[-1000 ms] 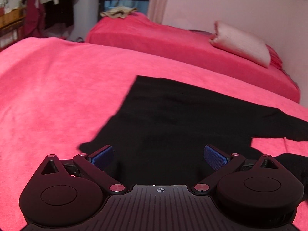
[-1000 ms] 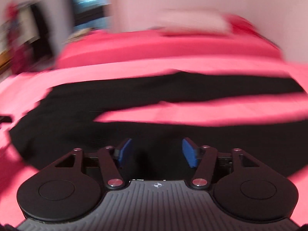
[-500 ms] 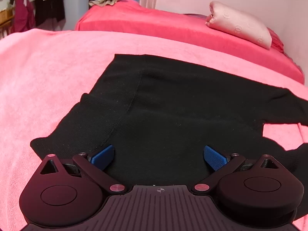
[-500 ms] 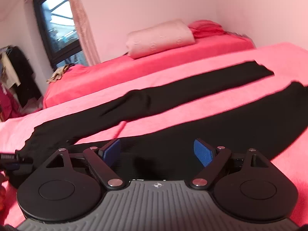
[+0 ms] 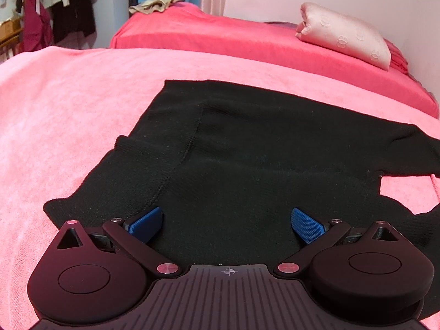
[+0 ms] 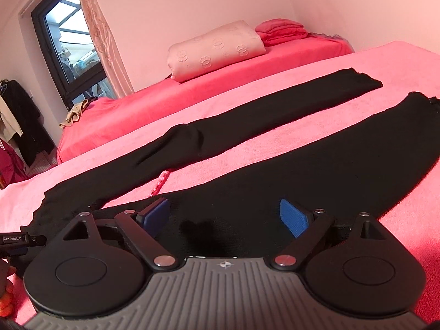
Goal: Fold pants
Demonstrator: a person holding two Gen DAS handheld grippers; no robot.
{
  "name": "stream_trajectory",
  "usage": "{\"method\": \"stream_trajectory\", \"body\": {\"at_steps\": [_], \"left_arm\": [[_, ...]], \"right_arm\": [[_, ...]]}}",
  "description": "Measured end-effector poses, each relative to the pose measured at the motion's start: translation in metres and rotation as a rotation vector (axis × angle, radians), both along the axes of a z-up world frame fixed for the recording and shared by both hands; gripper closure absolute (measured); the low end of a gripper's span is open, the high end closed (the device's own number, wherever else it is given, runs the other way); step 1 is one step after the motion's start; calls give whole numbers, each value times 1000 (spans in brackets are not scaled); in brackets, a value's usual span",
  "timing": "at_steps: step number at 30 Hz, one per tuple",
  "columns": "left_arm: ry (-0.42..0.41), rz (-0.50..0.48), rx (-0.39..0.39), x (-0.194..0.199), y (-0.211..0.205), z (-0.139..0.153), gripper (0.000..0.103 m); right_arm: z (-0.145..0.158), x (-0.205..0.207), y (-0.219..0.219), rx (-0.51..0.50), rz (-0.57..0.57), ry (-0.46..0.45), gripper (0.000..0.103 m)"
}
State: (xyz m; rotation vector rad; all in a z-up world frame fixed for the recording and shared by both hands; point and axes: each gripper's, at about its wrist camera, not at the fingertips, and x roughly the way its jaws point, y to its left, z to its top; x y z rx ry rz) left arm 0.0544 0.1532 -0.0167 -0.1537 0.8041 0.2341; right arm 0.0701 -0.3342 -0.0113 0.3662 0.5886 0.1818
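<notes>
Black knit pants (image 5: 247,148) lie flat on the pink blanket (image 5: 68,115). The left wrist view faces their waist end, with a seam running down the cloth. My left gripper (image 5: 225,224) hovers low over the near waist edge, jaws wide and nothing between the blue pads. In the right wrist view both legs of the pants (image 6: 275,115) stretch away to the right, a strip of blanket between them. My right gripper (image 6: 224,216) sits over the near leg with its jaws still opening and no cloth pinched. The left gripper's edge (image 6: 16,240) peeks in at the far left.
A second bed in red cover (image 5: 247,35) runs behind, with a pale pink pillow (image 6: 217,51) and folded red cloth (image 6: 283,31) on it. A beige garment (image 5: 155,4) lies at its far end. Clothes hang at the left (image 5: 41,13); a window with curtain (image 6: 74,46) stands beyond.
The left gripper came down closer over the waist, so the pants fill more of its view. The right gripper's jaws spread wider and its view rolled and steadied over the near leg.
</notes>
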Motion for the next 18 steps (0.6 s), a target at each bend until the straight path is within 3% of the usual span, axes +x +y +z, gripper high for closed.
{"method": "stream_trajectory", "body": {"at_steps": [18], "left_arm": [[4, -2, 16, 0, -3, 0, 0]], "right_arm": [[-4, 4, 8, -25, 10, 1, 10]]}}
